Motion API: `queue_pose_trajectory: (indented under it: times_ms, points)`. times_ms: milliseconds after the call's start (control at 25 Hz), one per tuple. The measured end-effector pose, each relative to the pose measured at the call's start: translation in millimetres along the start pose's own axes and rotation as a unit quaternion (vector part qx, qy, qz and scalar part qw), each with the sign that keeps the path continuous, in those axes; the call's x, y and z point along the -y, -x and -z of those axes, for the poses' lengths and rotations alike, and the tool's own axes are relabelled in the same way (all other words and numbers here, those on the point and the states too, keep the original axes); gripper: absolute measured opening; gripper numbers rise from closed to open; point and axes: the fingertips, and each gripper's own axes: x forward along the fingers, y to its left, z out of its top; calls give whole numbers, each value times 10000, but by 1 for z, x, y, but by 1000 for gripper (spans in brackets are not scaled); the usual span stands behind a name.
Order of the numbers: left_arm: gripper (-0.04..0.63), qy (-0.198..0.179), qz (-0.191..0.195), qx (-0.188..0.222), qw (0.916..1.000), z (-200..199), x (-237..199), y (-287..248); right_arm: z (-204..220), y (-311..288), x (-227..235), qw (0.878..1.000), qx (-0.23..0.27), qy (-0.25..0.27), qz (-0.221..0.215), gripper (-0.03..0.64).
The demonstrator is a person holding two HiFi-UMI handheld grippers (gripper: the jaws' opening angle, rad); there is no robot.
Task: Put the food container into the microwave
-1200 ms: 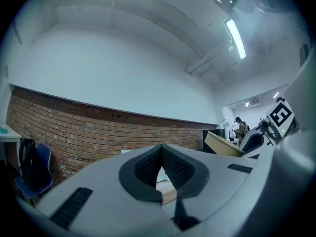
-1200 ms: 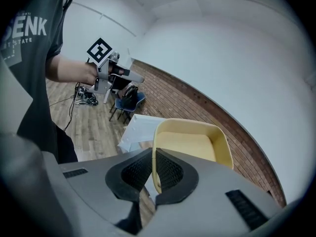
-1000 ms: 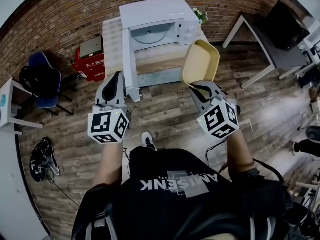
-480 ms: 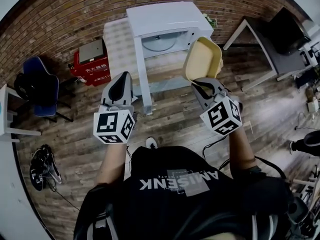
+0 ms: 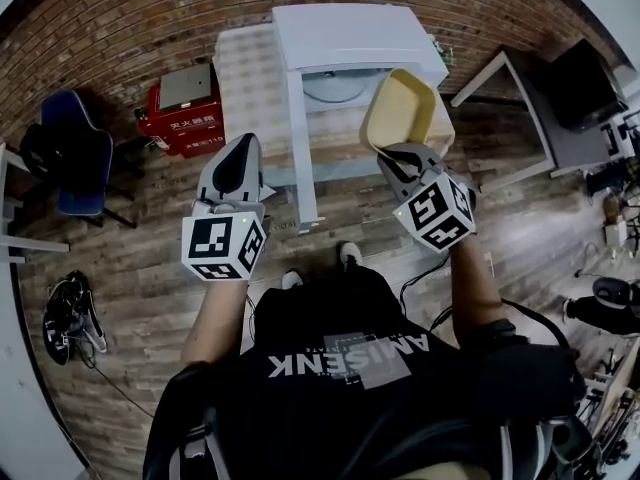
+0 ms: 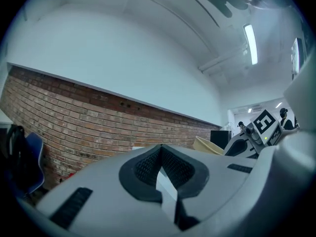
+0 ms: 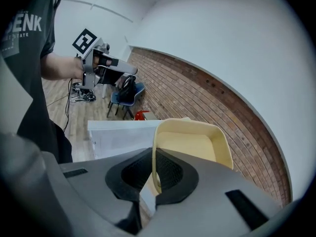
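**Yellow tub pinched by one rim, just short of the open microwave**

Held aloft in the upper middle of the head view: a pale yellow rectangular plastic food container (image 5: 400,113), tipped up on edge with its hollow side showing. In front of the white box-shaped microwave (image 5: 345,36), not yet inside. Nothing seen in it.

Likely light and fairly stiff, though thin-walled — liable to flex and swing when gripped at one rim only. Smooth plastic, so probably a little slippery. Best taken as now, on the near rim, with the wall set well down between the pads (image 7: 173,177).

Right tool (image 7: 152,174) clenched on that rim: dark ribbed faces either side of the thin wall, gap no wider than the wall itself, rest of the container jutting out beyond the tips.

Left tool (image 6: 160,164) closed tip to tip with nothing between, left of centre in the head view, beside the white microwave door (image 5: 303,158) swung open toward the bottom of the frame. Touching the door or not — impossible to say.

Microwave set on a pale worktop (image 5: 245,68) against the brick wall (image 5: 120,28); round glass turntable (image 5: 335,86) visible in the cavity, bare. Judging by the tilt, some levelling of the container probably needed before the opening.
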Motion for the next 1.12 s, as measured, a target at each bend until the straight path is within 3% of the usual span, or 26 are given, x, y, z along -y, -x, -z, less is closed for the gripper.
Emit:
queue_pose_trajectory:
  times_ms: [360, 560, 760, 1120]
  points:
    - [12, -208, -610, -51, 9979, 6, -20, -31, 33, -68, 17, 9972, 118, 230, -699, 48]
    - [12, -334, -891, 29, 9955, 3, -24, -51, 58, -101, 25, 9924, 102, 696, -1010, 48]
    - [12, -234, -1307, -81, 9911, 10, -33, -76, 75, -133, 33, 9854, 133, 944, -1414, 48]
    - [12, -178, -1442, -86, 9894, 23, -23, -106, 101, -182, 16, 9658, 129, 1390, -2187, 48]
